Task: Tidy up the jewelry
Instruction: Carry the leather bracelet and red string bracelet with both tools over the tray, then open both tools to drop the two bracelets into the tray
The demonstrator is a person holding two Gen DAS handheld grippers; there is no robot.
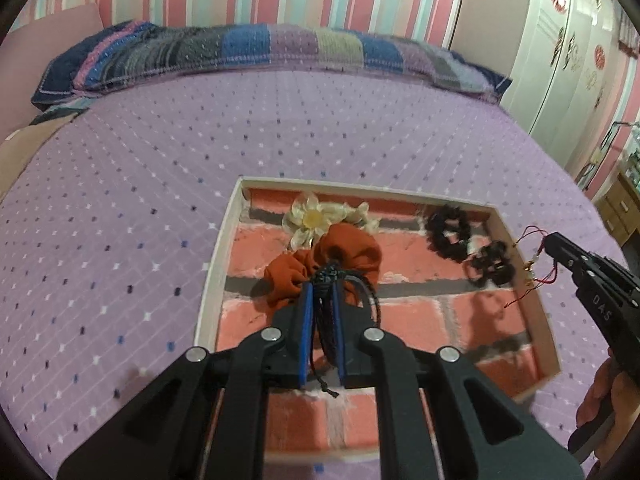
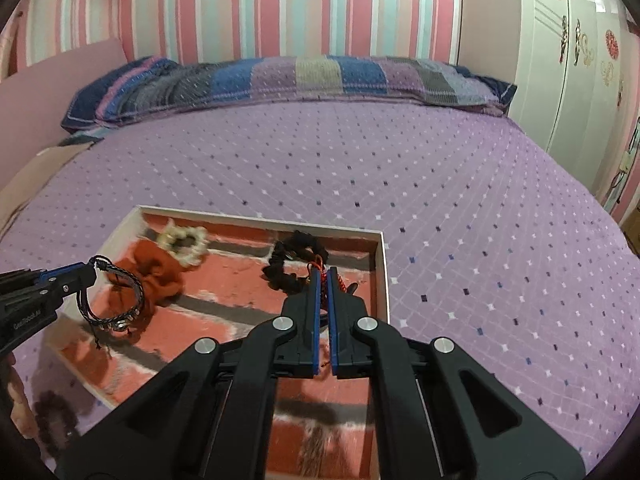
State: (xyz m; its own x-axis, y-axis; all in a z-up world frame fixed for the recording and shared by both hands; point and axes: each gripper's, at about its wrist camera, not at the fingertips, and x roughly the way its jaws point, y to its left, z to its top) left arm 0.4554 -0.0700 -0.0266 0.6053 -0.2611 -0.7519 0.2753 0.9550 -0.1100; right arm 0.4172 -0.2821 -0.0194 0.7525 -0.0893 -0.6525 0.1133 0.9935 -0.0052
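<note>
the left tongs [image 1: 322, 292] clench a dark braided bracelet [image 2: 114, 300] above the tray [image 1: 218, 256], near its orange scrunchie [image 1: 320, 268]; the right tongs [image 2: 325, 276] pinch a red cord bracelet [image 1: 534, 256] over the tray's right wall (lower each onto bare tray floor before releasing, probably).

- Dark braided leather bracelet [image 2: 116, 300]: hanging looped from the left gripper [image 2: 93, 268] above the tray.
- Thin red cord jewellery with gold beads [image 1: 534, 256]: pinched in the right gripper [image 2: 325, 276].
</note>
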